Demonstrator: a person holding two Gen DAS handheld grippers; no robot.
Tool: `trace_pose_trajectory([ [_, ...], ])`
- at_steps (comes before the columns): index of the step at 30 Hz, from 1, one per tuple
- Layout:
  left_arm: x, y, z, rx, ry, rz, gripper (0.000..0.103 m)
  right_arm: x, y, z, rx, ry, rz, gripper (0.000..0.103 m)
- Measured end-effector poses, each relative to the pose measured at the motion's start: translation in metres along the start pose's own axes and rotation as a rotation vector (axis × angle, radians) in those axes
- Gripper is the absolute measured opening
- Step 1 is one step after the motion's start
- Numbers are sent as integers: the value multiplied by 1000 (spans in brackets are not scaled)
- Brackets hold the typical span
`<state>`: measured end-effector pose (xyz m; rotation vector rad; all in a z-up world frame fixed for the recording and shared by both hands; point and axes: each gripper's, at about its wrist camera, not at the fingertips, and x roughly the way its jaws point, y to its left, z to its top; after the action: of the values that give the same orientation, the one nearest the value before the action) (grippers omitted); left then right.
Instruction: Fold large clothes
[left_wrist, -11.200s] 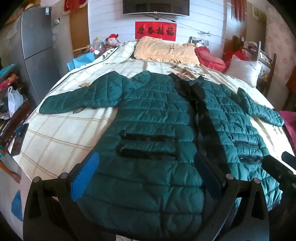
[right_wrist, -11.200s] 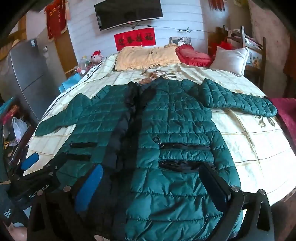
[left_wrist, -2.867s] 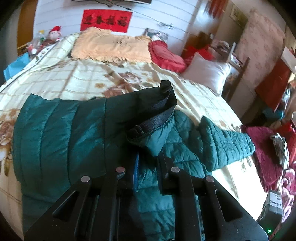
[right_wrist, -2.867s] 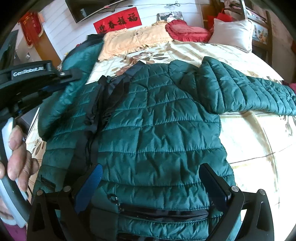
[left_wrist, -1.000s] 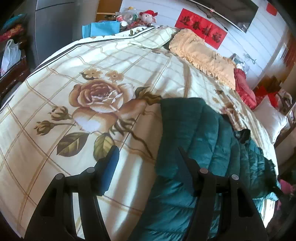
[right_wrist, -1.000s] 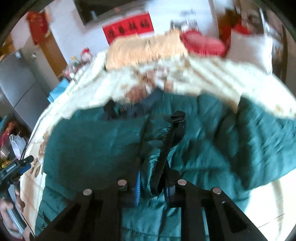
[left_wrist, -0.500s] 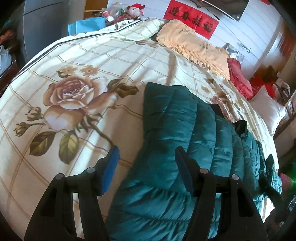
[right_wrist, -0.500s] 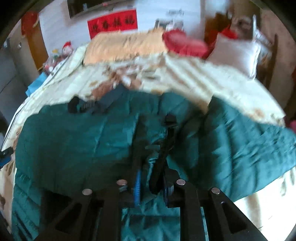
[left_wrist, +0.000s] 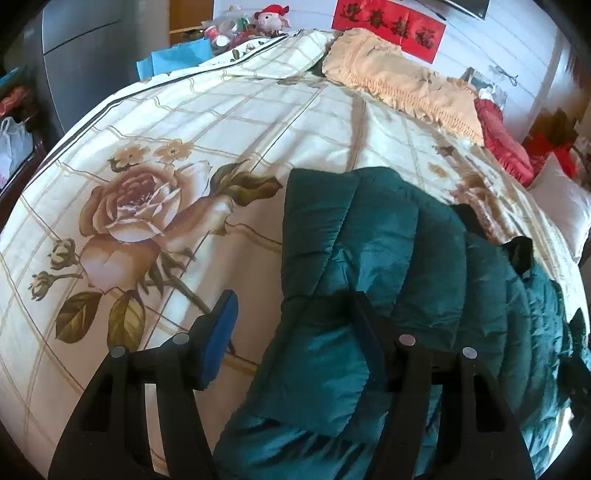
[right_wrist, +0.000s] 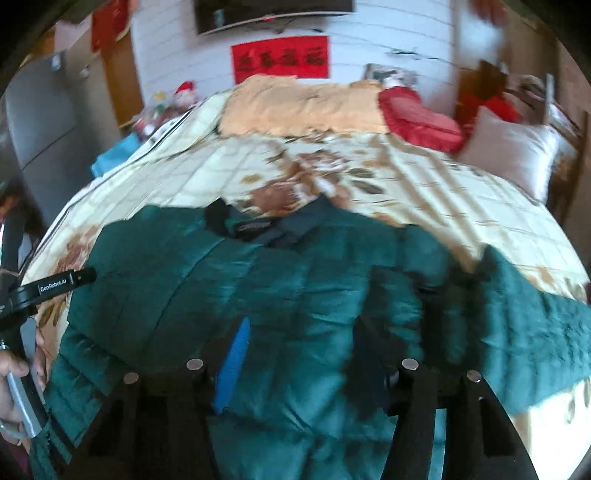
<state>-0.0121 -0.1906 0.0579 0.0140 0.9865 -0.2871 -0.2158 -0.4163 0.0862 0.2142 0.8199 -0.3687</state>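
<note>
A dark green quilted jacket (right_wrist: 295, 295) lies on the floral bedspread (left_wrist: 184, 147), its left side and sleeve folded in over the body; the fold edge shows in the left wrist view (left_wrist: 351, 240). The black collar (right_wrist: 258, 225) points to the headboard. The right sleeve (right_wrist: 535, 325) still stretches out to the right. My left gripper (left_wrist: 291, 317) is open and empty, its jaws straddling the folded left edge. My right gripper (right_wrist: 299, 350) is open and empty just above the jacket's middle. The right wrist view is blurred.
A yellow fringed blanket (right_wrist: 295, 107), a red cushion (right_wrist: 421, 122) and a white pillow (right_wrist: 513, 151) lie at the head of the bed. A grey cabinet (left_wrist: 81, 55) and blue bag (left_wrist: 173, 59) stand to the left. The other handle (right_wrist: 48, 288) shows at left.
My right gripper has let go of the black-trimmed jacket edge it held and now stands open. My left gripper has shifted slightly toward the folded left edge.
</note>
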Motion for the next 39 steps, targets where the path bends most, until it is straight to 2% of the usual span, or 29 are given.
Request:
trace_pose_trajectory([
  [2,5,-1,-2,16,1,17,66,24,9,-1,-15,33,1,56],
  [5,11,0,-4,20,-13,33,76,58,17,-1,-26,71,-27,56],
  [10,18,5,-5,-13,-2,7,79,68,16,2,-31,74,-57,56],
  [13,18,6,-6,-12,-8,6,79,57,12,4,-12,87,-53,56],
  [17,14,10,-6,-25,-2,-17,79,19,-1,-6,35,34,-4,56],
  [20,3,12,-7,-25,-11,-23,79,1,-4,-17,8,10,-31,56],
  [30,-52,-14,-11,29,-97,-89,79,26,-12,-41,-24,86,-137,56],
  [33,-56,-27,-13,52,-97,-104,79,16,-14,-39,3,99,-104,56],
  [39,-44,-47,-16,75,-79,-102,79,-17,-15,-28,20,11,-95,56],
])
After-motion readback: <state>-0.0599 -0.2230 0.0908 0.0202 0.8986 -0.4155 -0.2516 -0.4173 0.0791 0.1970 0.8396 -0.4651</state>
